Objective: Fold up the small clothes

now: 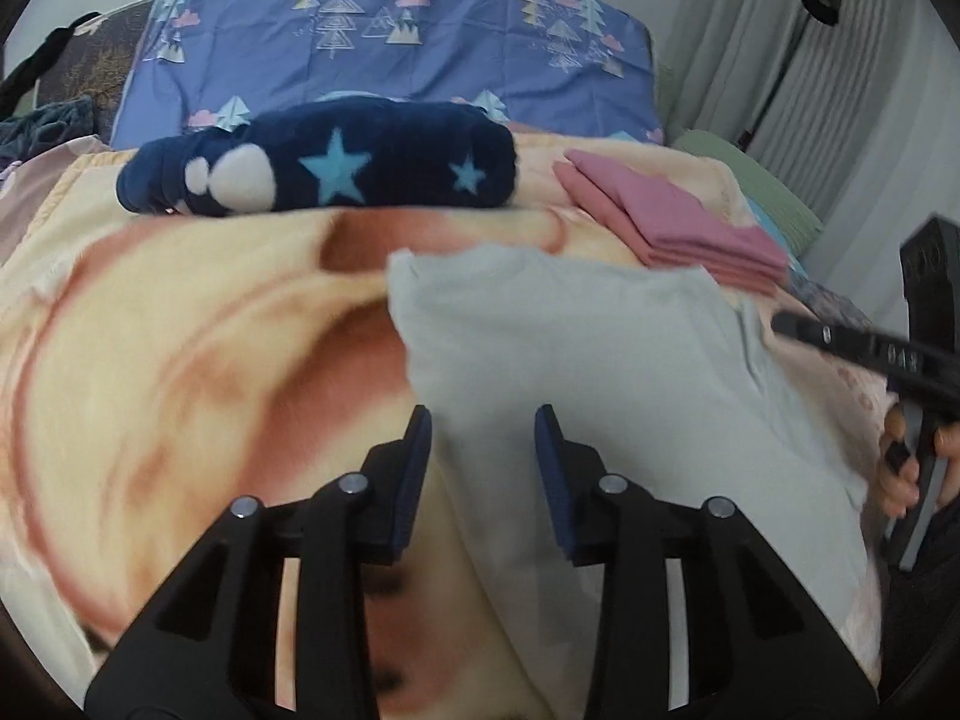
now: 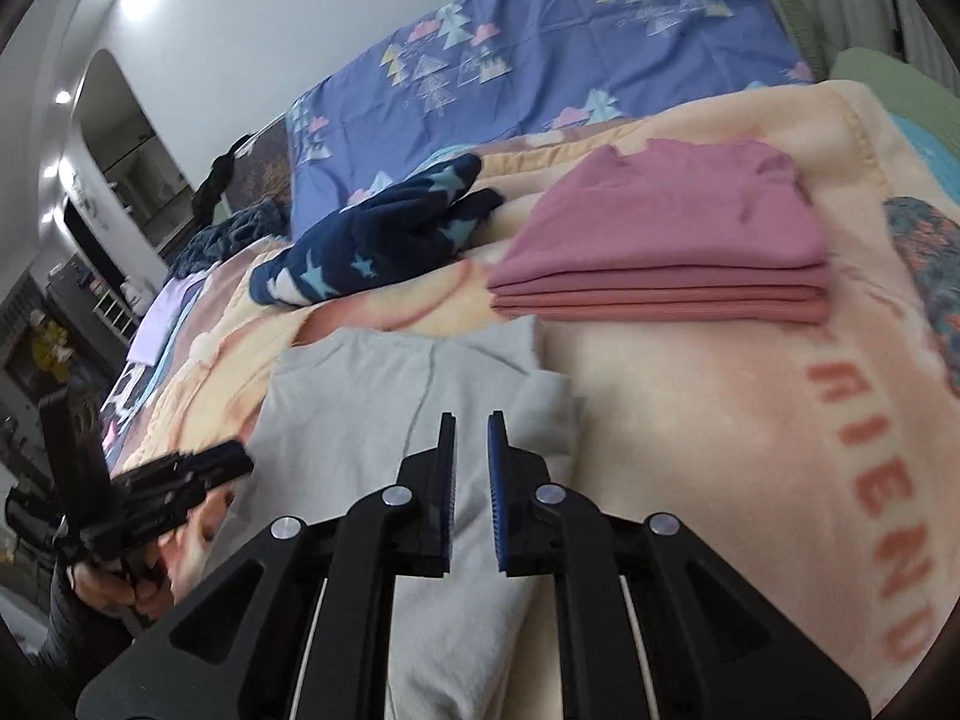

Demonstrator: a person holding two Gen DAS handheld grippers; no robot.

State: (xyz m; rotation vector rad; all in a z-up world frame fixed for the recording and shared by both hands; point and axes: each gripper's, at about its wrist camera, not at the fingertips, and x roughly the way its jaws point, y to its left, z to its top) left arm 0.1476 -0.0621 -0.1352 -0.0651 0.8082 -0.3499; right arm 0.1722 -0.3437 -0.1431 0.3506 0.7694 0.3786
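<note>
Grey top [image 2: 384, 396] flat on blanket [image 2: 690, 420], pink stack [image 2: 666, 240] far right. L gripper [image 1: 483, 420] jaws apart, R gripper [image 2: 471, 426] slightly apart, both empty.

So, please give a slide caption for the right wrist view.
Open right gripper above grey garment, folded pink stack behind.

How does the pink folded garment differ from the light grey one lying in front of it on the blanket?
The pink folded garment is a tidy stack with several even layers at its edge; the light grey garment lies flatter, with only one side turned over. The pink one sits farther back with no gripper over it; the grey one lies under the open right gripper. Both rest on the peach blanket.
</note>
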